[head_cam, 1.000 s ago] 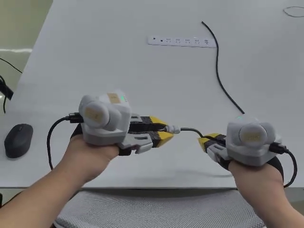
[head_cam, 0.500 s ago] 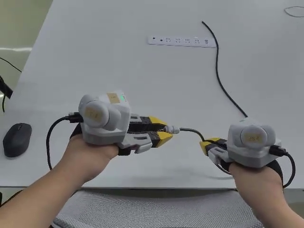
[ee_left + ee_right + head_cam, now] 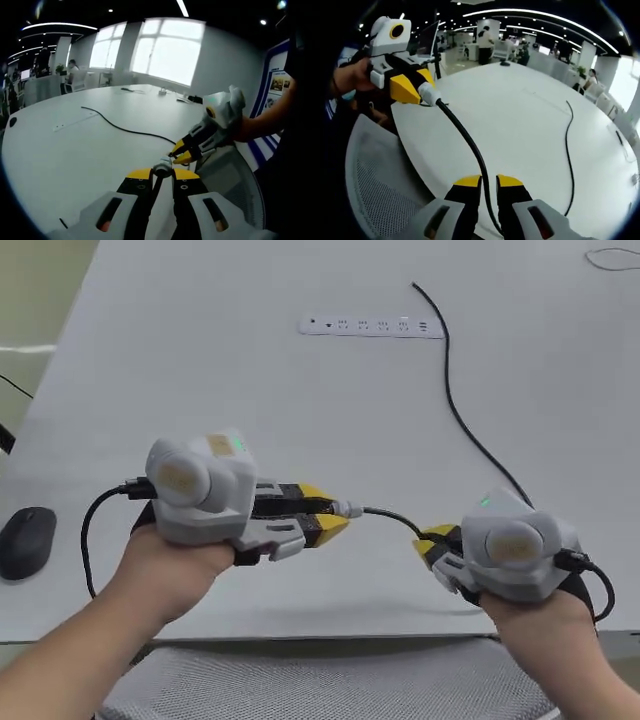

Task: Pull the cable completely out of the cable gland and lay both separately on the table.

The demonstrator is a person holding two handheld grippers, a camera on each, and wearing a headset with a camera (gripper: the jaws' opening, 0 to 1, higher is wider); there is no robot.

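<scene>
Left gripper (image 3: 335, 521) sits around 8 o'clock in the head view, jaws pinched narrow on the white cable gland (image 3: 346, 508), which pokes out past the yellow tips. The black cable (image 3: 390, 516) comes out of the gland and dips toward 4 o'clock, where the right gripper (image 3: 432, 544) has its jaws squeezed nearly closed on it. So cable's not out yet, and both are held above the near edge of the white surface (image 3: 200, 370). Power strip (image 3: 370, 326) up at 12 o'clock, computer mouse (image 3: 25, 540) at 9 o'clock
</scene>
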